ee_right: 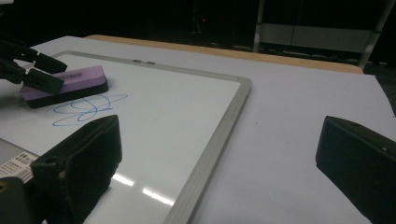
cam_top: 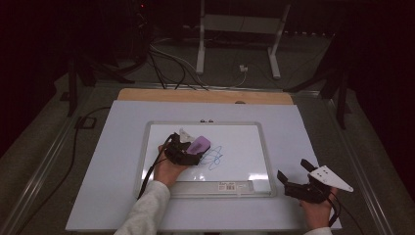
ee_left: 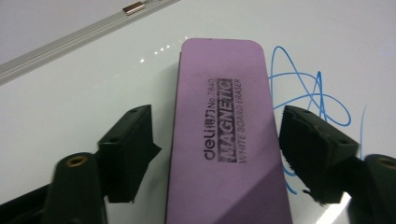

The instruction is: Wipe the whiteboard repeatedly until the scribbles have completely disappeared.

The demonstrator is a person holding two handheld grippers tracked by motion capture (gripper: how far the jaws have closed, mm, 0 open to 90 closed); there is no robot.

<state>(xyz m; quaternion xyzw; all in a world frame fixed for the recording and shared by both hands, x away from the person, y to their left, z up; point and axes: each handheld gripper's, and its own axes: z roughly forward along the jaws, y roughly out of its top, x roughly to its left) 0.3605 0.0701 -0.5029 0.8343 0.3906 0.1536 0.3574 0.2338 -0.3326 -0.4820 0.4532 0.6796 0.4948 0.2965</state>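
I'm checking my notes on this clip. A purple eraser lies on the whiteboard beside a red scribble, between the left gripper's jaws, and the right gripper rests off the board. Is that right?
Not quite: the scribble is blue, not red, as the left gripper view shows. The rest holds: the purple eraser lies on the whiteboard between the left gripper's jaws, and the right gripper rests off the board.

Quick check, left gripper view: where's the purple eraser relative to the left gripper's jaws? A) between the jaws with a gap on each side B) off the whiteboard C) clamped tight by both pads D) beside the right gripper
A: the purple eraser lies flat on the whiteboard between the left gripper jaws, with board showing on either side of it.
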